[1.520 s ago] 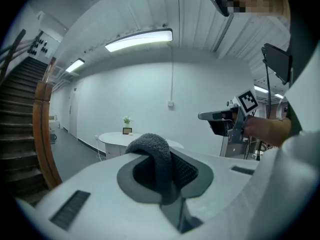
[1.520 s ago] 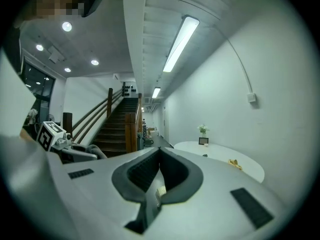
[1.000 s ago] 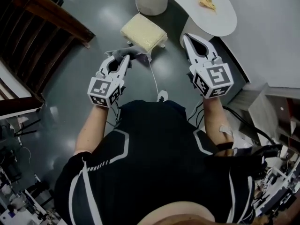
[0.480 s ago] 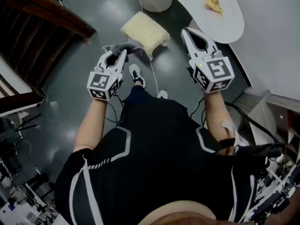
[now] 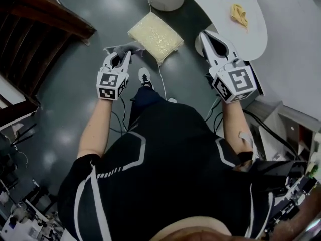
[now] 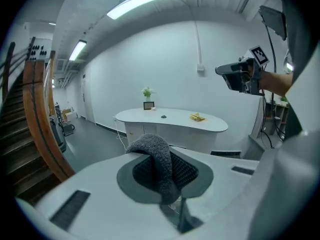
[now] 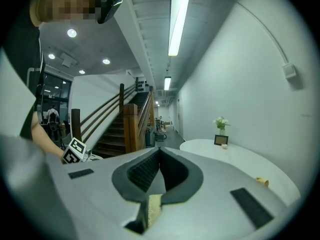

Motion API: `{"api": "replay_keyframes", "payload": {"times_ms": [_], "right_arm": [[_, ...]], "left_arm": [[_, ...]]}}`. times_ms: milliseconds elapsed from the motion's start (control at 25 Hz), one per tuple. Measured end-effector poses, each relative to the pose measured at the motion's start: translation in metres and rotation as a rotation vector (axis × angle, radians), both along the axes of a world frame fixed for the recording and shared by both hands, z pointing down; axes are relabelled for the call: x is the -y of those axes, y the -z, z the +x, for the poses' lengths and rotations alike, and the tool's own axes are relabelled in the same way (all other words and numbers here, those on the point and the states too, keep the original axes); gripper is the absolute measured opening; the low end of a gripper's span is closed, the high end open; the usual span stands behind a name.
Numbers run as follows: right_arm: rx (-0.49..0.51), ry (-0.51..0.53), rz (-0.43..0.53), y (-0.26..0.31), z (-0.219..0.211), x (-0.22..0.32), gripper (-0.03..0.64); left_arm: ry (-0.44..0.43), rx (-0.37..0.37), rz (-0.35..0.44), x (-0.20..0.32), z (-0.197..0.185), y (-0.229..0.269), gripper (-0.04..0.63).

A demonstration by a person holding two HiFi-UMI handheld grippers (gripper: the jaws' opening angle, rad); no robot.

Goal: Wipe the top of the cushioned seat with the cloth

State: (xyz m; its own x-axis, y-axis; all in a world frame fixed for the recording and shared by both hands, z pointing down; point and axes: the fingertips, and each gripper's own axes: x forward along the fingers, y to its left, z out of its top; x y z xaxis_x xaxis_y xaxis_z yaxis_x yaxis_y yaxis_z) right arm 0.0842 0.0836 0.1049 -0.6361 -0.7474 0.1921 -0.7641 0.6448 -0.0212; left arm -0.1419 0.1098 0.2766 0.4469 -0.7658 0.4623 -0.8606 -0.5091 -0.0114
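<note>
A white, kidney-shaped counter (image 5: pixel 215 4) stands by the wall. Near one end of it lies a crumpled yellow scrap (image 5: pixel 239 15). Toward the other end a small potted plant (image 6: pixel 147 92) stands just beside a picture frame (image 6: pixel 148 105). A wooden staircase (image 5: pixel 35 14) rises at the left, and a white cable (image 5: pixel 163 82) trails over the grey floor (image 5: pixel 75 114).

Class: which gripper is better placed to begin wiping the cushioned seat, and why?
Left. The left gripper is shut on the grey cloth and appears right beside the seat. The right gripper is shut on nothing, over by the white table.
</note>
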Motion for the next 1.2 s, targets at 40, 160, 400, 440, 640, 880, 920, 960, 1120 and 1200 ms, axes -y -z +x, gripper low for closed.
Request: {"api": "replay_keyframes", "payload": {"times_ms": [40,160,400,440,640,880,920,960,1120,1200], "right_arm": [[-0.007,-0.004,-0.011,-0.005,-0.007,0.01,0.006],[-0.017,-0.011,-0.053,-0.027,-0.028,0.044,0.005],[0.0,0.058,-0.084,-0.046,-0.088,0.101,0.006],[0.002,0.062,-0.086,-0.052,-0.095,0.11,0.006],[0.031,0.095,-0.131,-0.09,-0.129,0.154,0.006],[0.032,0.185,-0.211,-0.157,-0.133,0.188,0.006],[0.032,0.202,-0.225,-0.169,-0.132,0.193,0.006],[0.03,0.221,-0.239,-0.18,-0.132,0.198,0.006],[0.01,0.272,-0.261,-0.214,-0.133,0.216,0.006],[0.003,0.285,-0.272,-0.227,-0.13,0.223,0.006]], "left_arm": [[-0.002,0.004,-0.013,0.01,-0.008,-0.009,0.038],[-0.005,0.028,-0.057,0.04,-0.033,-0.042,0.038],[-0.021,0.095,-0.13,0.084,-0.076,-0.106,0.038],[-0.034,0.098,-0.148,0.089,-0.079,-0.118,0.038],[-0.078,0.131,-0.238,0.12,-0.095,-0.186,0.038],[0.006,0.205,-0.329,0.144,-0.113,-0.27,0.038],[0.029,0.232,-0.341,0.147,-0.117,-0.283,0.038],[0.057,0.247,-0.356,0.148,-0.122,-0.293,0.038],[0.167,0.252,-0.398,0.161,-0.14,-0.329,0.038],[0.207,0.256,-0.411,0.167,-0.144,-0.341,0.038]]}}
